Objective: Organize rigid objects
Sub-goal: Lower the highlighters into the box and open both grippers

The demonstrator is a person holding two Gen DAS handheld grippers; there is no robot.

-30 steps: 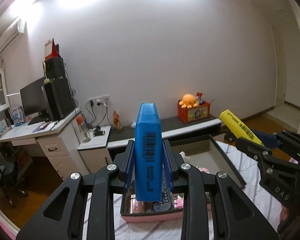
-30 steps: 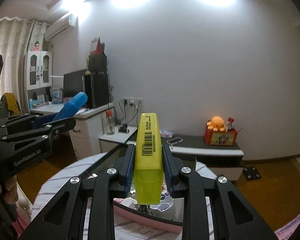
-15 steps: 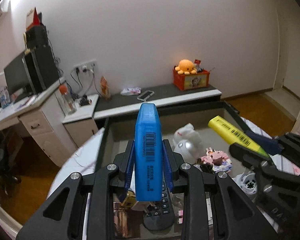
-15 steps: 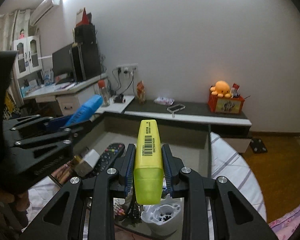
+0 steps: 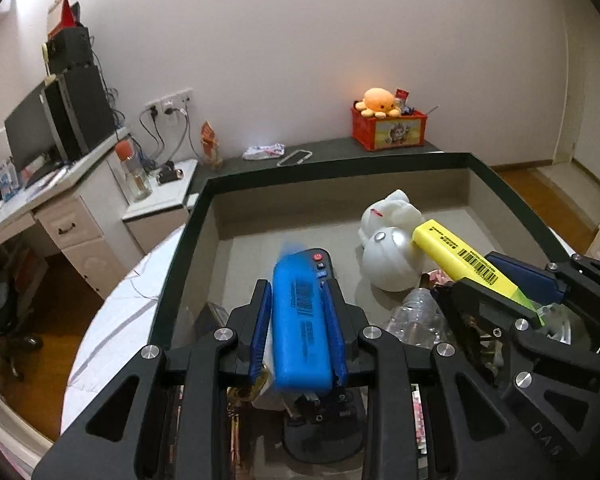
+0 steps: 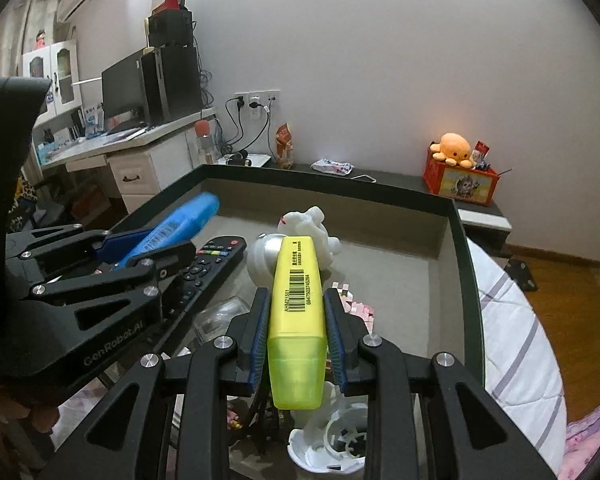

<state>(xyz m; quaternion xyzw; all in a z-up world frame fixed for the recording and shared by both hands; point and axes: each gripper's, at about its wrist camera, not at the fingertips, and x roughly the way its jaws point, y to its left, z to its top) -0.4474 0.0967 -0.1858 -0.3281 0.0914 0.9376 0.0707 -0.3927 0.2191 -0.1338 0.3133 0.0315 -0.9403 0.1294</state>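
Having dropped from facing the wall, both tongs now tilt down over the dark-rimmed tray (image 5: 380, 164), left tongs (image 5: 299, 312) clamped on the blue highlighter (image 5: 300, 320), right tongs (image 6: 296, 316) clamped on the yellow highlighter (image 6: 298, 300), side by side above the remote (image 6: 208, 264)

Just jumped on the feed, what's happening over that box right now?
A person holds a gripper in each hand over the dark-rimmed box. The left gripper is shut on a blue highlighter; the right gripper is shut on a yellow highlighter. Neither is released yet. Below lie a remote control, a white toy and a clear bottle.
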